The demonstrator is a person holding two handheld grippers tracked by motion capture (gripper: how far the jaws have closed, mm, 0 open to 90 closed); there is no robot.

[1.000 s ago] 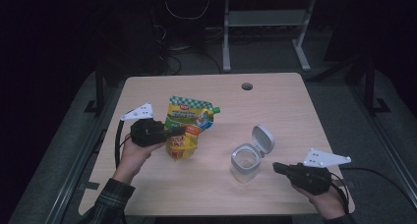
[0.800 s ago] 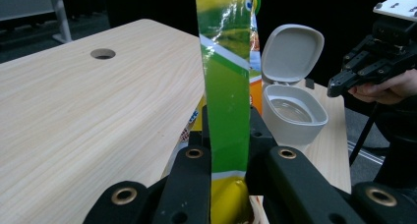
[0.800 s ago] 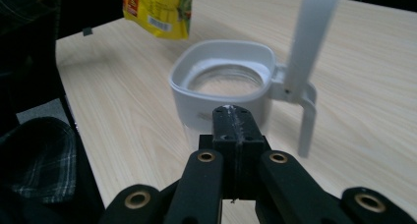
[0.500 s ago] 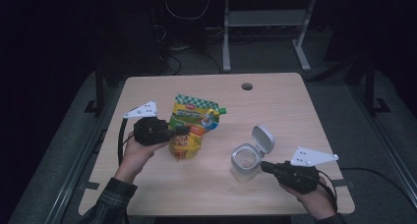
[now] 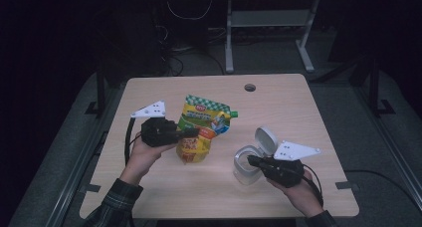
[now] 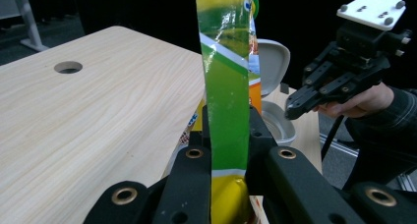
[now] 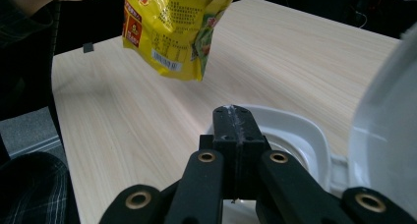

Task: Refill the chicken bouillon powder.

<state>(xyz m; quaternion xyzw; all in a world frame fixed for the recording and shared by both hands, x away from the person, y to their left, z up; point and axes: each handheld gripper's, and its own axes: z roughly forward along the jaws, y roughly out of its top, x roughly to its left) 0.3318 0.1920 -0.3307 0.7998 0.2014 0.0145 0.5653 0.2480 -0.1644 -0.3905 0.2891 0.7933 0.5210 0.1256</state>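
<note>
A yellow and green spouted pouch (image 5: pixel 201 125) hangs just off the table, and my left gripper (image 5: pixel 191 133) is shut on its side edge. In the left gripper view the pouch (image 6: pixel 226 81) stands edge-on between the jaws of my left gripper (image 6: pixel 230 125). A clear plastic container (image 5: pixel 245 167) with its white flip lid (image 5: pixel 266 140) open stands at the front right. My right gripper (image 5: pixel 251 160) is shut with nothing in it, tips at the container's near rim (image 7: pixel 295 128). I cannot tell whether my right gripper (image 7: pixel 235 117) touches that rim. The pouch (image 7: pixel 172 27) hangs farther back.
The wooden table (image 5: pixel 278 107) has a round cable hole (image 5: pixel 250 87) near its far edge. Metal desk legs (image 5: pixel 229 43) and cables stand on the dark floor beyond. A hand and plaid sleeve (image 5: pixel 114 202) come in at the front left.
My right gripper has moved left across the table to the container's rim. The left gripper and the pouch have shifted slightly up and right.
</note>
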